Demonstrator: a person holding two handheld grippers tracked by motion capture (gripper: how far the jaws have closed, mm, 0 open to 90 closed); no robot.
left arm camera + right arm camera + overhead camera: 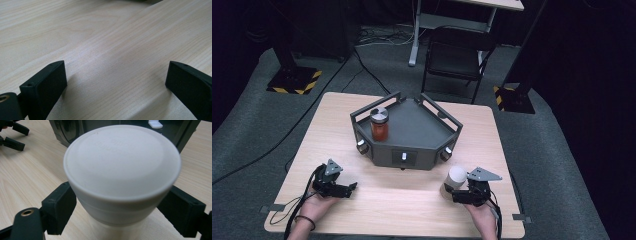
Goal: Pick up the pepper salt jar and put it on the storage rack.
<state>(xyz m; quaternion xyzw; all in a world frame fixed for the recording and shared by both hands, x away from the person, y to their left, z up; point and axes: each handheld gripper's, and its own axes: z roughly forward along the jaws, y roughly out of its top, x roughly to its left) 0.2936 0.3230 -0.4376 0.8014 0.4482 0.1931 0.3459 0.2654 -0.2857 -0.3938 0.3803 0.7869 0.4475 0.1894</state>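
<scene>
Nearest us, by the front edge of the wooden table (407,200), we see the two hand-held grippers. The left gripper (352,187) sits low over the table toward its front left corner, held by a hand (319,204) coming in from the bottom; in the left gripper view its two black jaws stand wide apart with only bare wood grain between them, so it is released and holds nothing

Toward the front right corner, the right gripper (448,193) is gripped by the other hand (482,216). Its jaws sit on either side of a white-lidded container (122,172), pressed against the body just under the wide white lid; in the high view the container leans to the left. We take this gripper as clenched on the container

Farther back, around the middle of the table, stands a dark grey angular tray (422,127) with railings along its rear sides and small knobs on its front faces. On its left part stands a jar (379,124) with reddish contents and a metal lid, upright

Beyond the far edge, on the grey carpet, we see a black chair (455,59) and a hazard-striped stand base (294,80)
</scene>
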